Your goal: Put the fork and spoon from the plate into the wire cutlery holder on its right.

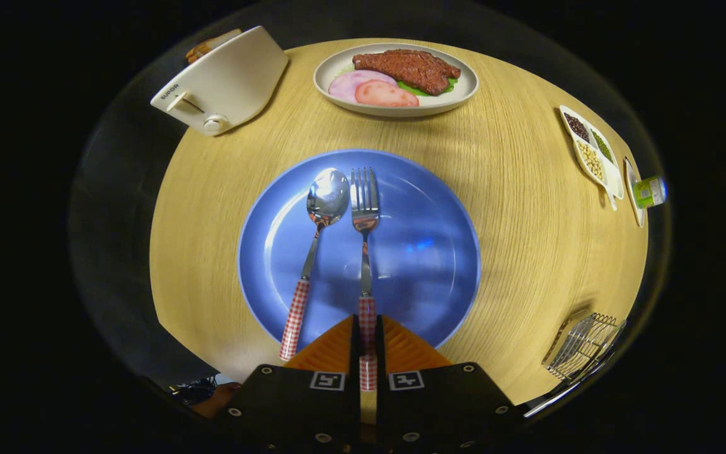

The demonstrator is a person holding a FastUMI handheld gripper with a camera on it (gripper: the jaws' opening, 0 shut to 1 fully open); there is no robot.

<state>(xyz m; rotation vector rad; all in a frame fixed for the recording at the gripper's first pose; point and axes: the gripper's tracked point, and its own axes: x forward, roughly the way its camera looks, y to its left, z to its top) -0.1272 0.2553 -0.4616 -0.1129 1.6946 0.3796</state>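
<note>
Right, my view runs over a round wooden desk (527, 208), grain running across it. Biggest item on it is the blue plate (426, 265), just ahead of my gripper (367, 340). Far side of the desk, beyond the blue plate, is a white oval dish (338, 72) with a slab of meat, two pink slices and a bit of green on it. Off to the far left is a white toaster (227, 79), lever and knob facing the desk, something bready sticking out the top. Wire cutlery holder (583, 347) sits at the near right edge of the desk, well apart from the blue plate, looks tilted or on its side, hard to tell through the lens warp. Far right edge has a small white divided dish (612, 183) holding dark, green and pale beans, with a green-labelled can (650, 191) just beside it. On the blue plate the spoon (319, 233) and fork (364, 214) lie side by side, heads pointing away from me, checked red-and-white handles towards me, spoon to the left. My gripper is nearly closed, both fingers pinching the fork's handle, which runs between them. Spoon handle lies just left of my fingers, apart from them.
</note>
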